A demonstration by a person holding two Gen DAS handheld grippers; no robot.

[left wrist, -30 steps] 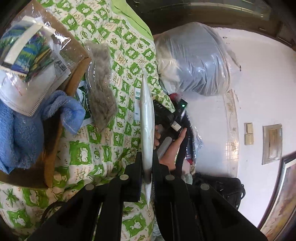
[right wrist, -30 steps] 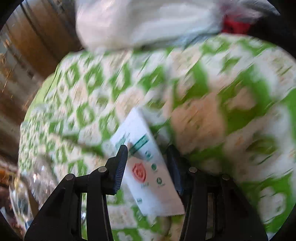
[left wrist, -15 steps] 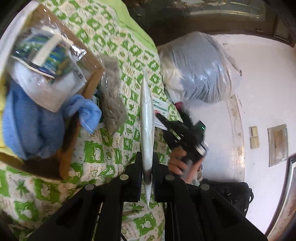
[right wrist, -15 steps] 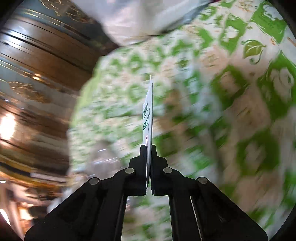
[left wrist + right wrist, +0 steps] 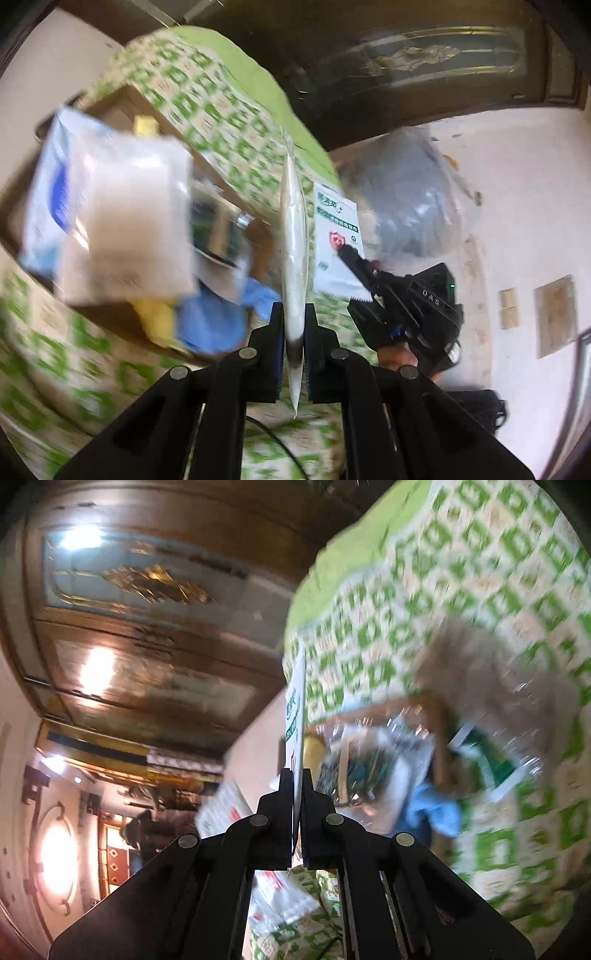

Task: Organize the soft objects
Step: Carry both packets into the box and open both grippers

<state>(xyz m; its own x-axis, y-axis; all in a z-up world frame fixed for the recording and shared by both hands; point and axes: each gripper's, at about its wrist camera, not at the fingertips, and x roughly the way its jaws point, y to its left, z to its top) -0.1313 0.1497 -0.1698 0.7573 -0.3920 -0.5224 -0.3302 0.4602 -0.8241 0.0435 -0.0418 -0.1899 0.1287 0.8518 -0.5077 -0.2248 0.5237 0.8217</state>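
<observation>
My left gripper (image 5: pixel 294 314) is shut on a flat white packet (image 5: pixel 293 236), seen edge-on and standing upright. To its right my right gripper (image 5: pixel 356 260) is shut on a white-and-green sachet (image 5: pixel 334 221) with a red mark. In the right wrist view that gripper (image 5: pixel 297 775) pinches the sachet (image 5: pixel 295 716) edge-on. A cardboard box (image 5: pixel 110 105) on the green patterned bedsheet (image 5: pixel 221 110) holds a blue towel (image 5: pixel 207 325), something yellow (image 5: pixel 159 317) and clear-bagged items (image 5: pixel 122 221). Both grippers hover near the box (image 5: pixel 439 734), above the sheet.
A grey fluffy thing in a clear bag (image 5: pixel 498 686) lies on the bedsheet (image 5: pixel 461 572) beside the box. A large stuffed plastic sack (image 5: pixel 410 206) sits off the bed's edge, with a black bag (image 5: pixel 476 406) on the floor. Dark wooden cabinet doors (image 5: pixel 147 627) stand beyond the bed.
My right gripper closed on the sachet, lifted it off the sheet and swung it towards the box. My left gripper, still holding the white packet, rose and moved nearer the box.
</observation>
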